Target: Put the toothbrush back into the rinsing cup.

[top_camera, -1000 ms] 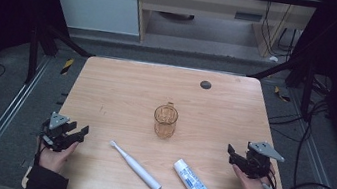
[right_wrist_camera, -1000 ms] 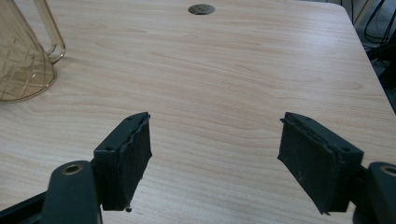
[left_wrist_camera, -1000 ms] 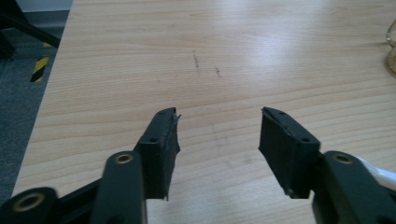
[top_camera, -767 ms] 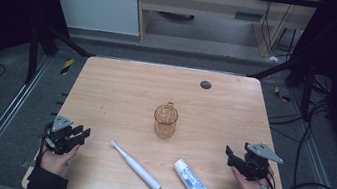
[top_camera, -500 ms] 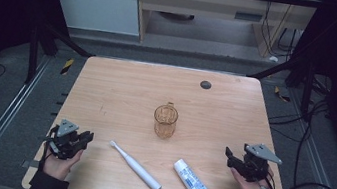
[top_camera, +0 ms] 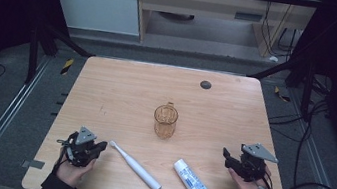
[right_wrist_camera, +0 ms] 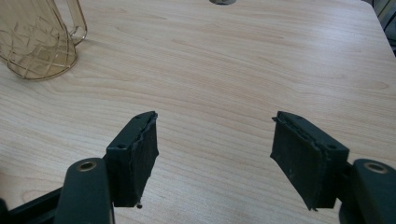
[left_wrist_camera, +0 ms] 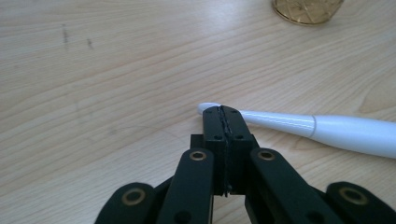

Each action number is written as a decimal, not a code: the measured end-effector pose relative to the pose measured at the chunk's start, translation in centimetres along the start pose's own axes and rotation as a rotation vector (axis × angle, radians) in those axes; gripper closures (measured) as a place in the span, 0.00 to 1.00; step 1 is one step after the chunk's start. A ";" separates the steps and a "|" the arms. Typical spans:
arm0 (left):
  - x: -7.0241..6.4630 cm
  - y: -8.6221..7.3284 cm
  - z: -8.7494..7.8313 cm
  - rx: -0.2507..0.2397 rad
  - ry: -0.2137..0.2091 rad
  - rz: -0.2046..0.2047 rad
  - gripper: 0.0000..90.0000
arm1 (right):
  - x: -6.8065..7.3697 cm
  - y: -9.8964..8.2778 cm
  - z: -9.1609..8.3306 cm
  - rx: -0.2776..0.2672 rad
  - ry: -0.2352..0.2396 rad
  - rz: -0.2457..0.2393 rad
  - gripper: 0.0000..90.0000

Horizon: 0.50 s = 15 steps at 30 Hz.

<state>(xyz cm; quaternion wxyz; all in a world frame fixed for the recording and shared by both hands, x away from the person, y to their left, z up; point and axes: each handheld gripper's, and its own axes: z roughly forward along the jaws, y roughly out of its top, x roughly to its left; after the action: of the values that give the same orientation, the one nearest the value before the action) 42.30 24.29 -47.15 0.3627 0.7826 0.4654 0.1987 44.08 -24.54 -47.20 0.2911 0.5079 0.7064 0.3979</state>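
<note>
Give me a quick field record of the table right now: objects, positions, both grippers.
surface: light wooden table
centre: amber patterned glass mug, upright
front middle: white electric toothbrush, lying flat, brush head toward left gripper
front right: white and blue toothpaste tube, lying flat
left gripper: fingers closed, tips beside brush head, holding nothing
right gripper: fingers open, empty

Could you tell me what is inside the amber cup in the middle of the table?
The amber cup looks empty from the high view: nothing sticks out above its rim. Its patterned glass wall blurs the bottom, so something small and flat there cannot be ruled out.
</note>
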 end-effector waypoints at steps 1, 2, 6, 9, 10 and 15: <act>-0.2 0.0 0.1 0.004 -0.005 0.006 0.99 | 0.1 0.0 0.0 0.001 0.000 -0.001 0.35; -0.4 0.0 0.3 0.008 -0.009 0.012 0.99 | 0.1 0.0 0.0 0.001 0.000 -0.001 0.35; -1.1 0.1 0.8 0.023 -0.025 0.025 0.99 | 0.1 0.0 0.1 0.005 0.002 -0.008 0.35; -1.4 0.1 1.2 0.032 -0.034 0.027 0.99 | 0.1 0.0 0.2 0.010 0.003 -0.008 0.35; -1.5 0.2 1.4 0.036 -0.035 0.028 0.99 | 0.2 0.0 0.2 0.011 0.003 -0.009 0.35; -1.8 0.3 2.1 0.046 -0.042 0.028 0.99 | 0.2 0.0 0.2 0.013 0.003 -0.011 0.35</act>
<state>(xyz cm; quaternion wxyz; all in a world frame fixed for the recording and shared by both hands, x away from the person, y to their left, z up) 42.97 21.85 -48.26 0.3515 0.8010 0.4512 0.1767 44.21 -24.29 -47.34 0.2891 0.5050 0.7122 0.3925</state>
